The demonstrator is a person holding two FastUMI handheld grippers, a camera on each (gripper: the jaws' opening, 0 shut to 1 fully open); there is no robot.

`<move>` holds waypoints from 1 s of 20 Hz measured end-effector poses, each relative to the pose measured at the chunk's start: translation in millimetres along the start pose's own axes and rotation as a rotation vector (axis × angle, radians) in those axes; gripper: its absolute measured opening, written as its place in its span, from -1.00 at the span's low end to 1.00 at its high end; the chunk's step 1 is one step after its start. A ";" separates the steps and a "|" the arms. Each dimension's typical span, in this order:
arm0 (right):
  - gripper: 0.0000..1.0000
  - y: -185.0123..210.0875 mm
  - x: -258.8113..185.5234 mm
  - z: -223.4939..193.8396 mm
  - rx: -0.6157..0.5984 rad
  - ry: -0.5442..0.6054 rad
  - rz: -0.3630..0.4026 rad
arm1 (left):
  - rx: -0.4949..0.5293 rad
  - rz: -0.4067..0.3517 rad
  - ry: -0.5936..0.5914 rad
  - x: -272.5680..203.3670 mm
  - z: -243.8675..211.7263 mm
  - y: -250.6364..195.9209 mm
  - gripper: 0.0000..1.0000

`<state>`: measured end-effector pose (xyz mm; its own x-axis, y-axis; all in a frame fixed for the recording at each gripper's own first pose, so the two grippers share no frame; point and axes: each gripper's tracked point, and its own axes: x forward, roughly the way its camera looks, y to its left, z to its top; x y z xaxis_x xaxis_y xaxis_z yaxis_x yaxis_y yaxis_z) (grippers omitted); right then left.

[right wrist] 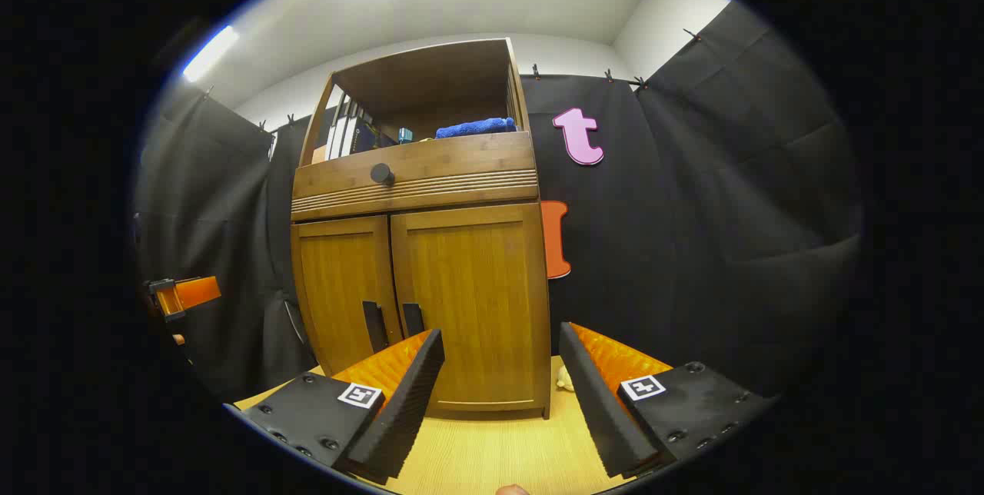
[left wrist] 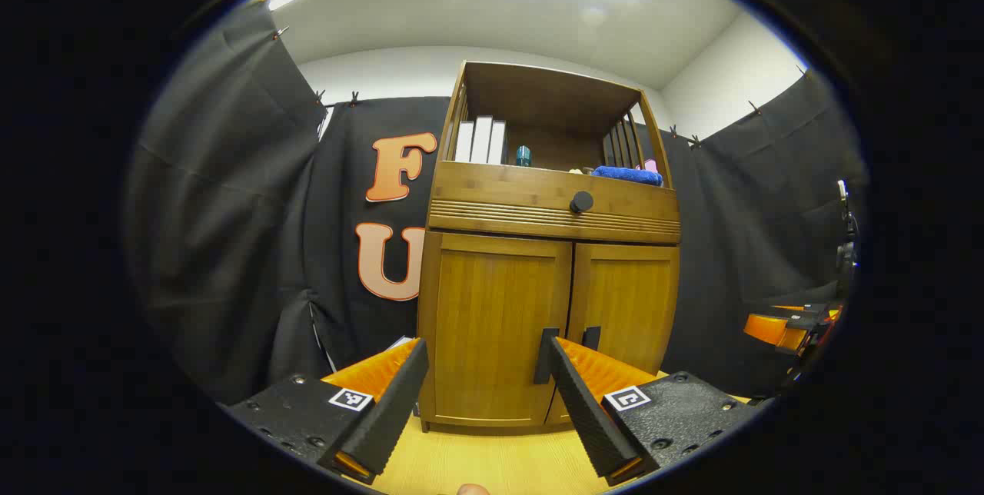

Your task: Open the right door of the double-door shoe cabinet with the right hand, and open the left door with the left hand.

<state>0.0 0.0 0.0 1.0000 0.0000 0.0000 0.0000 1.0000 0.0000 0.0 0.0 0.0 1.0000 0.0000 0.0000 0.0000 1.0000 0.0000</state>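
Standing at frame centre in both views, the shoe cabinet [left wrist: 550, 280] has its left door [left wrist: 496, 326] and right door [right wrist: 473, 303] closed; no readable brand or label shows on it. Left gripper [left wrist: 484, 403] and right gripper [right wrist: 500, 403], lower frame, are spread wide, grasping nothing, short of the doors.

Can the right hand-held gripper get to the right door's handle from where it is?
Probably yes. The right hand-held gripper is open and the right door handle stands uncovered just left of it, with nothing between them.
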 end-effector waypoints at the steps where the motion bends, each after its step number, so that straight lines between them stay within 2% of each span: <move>1: 0.94 0.0 -0.2 0.1 0.001 0.001 0.000 | -0.001 -0.001 0.000 0.3 -0.4 -0.5 0.89; 3: 1.00 -1.8 -0.9 0.1 0.003 0.002 -0.001 | -0.002 -0.002 0.003 -0.2 -1.3 -1.3 0.89; 5: 0.94 -3.7 -0.3 -0.1 0.004 0.002 -0.005 | -0.001 -0.003 0.003 1.8 -0.8 -2.5 0.83; 6: 0.94 -4.5 -0.3 -0.2 0.005 0.003 -0.005 | 0.000 -0.003 0.003 1.4 -1.1 -2.7 0.89; 9: 0.94 -6.3 0.4 0.1 0.009 0.005 -0.006 | 0.001 -0.006 0.003 1.7 -0.8 -4.9 0.83; 10: 0.94 -6.6 1.1 0.0 0.010 0.006 -0.007 | 0.003 -0.007 0.004 2.4 -1.3 -5.6 0.89; 12: 0.94 -9.5 0.5 -1.3 0.013 0.007 -0.010 | 0.007 -0.009 0.008 2.9 -2.2 -6.6 0.83; 13: 0.94 -10.7 0.7 -0.6 0.015 0.007 -0.013 | 0.008 -0.009 0.009 3.7 -2.3 -6.9 0.89; 15: 0.94 -12.4 0.2 -0.1 0.016 0.007 -0.017 | 0.007 -0.012 0.010 4.0 -2.6 -8.0 0.83; 16: 0.94 -12.5 -0.1 0.0 0.016 0.007 -0.018 | 0.006 -0.013 0.010 3.6 -2.5 -8.1 0.89; 19: 0.94 -11.1 -1.1 -1.0 0.012 0.005 -0.016 | 0.007 -0.014 0.010 4.3 -2.4 -8.8 0.89; 20: 1.00 -10.3 -1.0 -1.1 0.011 0.006 -0.015 | 0.008 -0.015 0.010 3.5 -2.3 -9.2 0.89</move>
<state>-1.0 -10.3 -1.1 0.9999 -0.0151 -0.0058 0.0151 0.9998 0.0108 3.5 -9.2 -2.3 0.9998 -0.0145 -0.0102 0.0146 0.9999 0.0083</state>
